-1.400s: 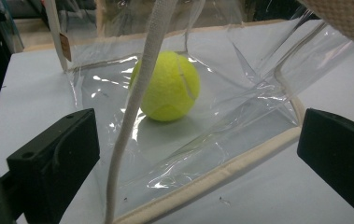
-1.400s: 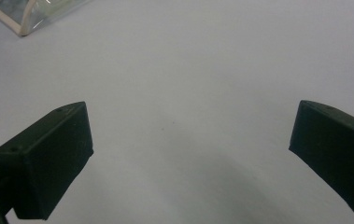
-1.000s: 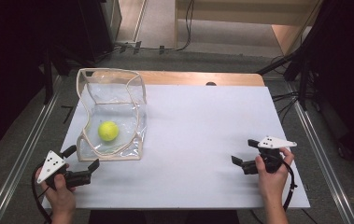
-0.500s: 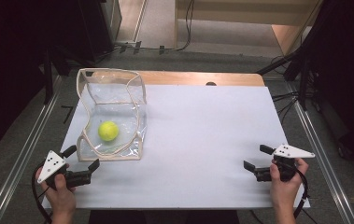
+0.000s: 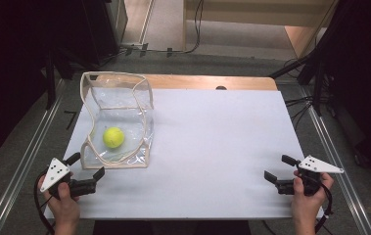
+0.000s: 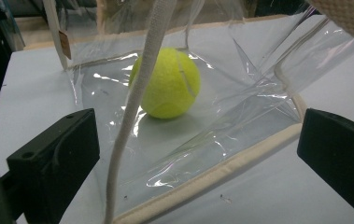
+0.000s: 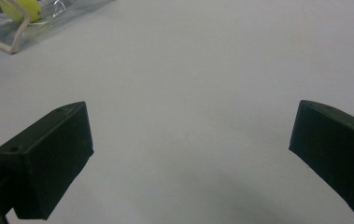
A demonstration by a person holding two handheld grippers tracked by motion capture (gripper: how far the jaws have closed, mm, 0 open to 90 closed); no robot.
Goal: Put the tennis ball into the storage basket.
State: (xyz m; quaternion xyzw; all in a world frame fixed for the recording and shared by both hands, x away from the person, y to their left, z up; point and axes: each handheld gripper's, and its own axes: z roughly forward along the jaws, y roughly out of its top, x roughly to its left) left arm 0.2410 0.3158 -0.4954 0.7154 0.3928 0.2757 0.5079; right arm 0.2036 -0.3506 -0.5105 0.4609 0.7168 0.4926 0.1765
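A yellow tennis ball (image 5: 113, 137) lies inside a clear plastic bag with cream trim (image 5: 141, 105) on the left of the white table (image 5: 212, 137). My left gripper (image 5: 86, 164) stands open at the table's near left corner, just short of the bag's front edge. In the left gripper view the ball (image 6: 166, 83) sits behind the bag's trimmed edge (image 6: 221, 170), and a cream strap (image 6: 135, 100) hangs in front of it. My right gripper (image 5: 279, 167) is open near the front right, over bare table, with nothing between its jaws. The ball (image 7: 21, 9) shows far off at the top left of the right gripper view.
A wooden strip (image 5: 207, 82) runs along the table's far edge. Metal rails (image 5: 26, 161) flank the table on both sides. Cables (image 5: 193, 29) lie on the floor beyond it.
My right gripper has drawn back toward the near right corner of the table. The left gripper, the bag and the ball have stayed put.
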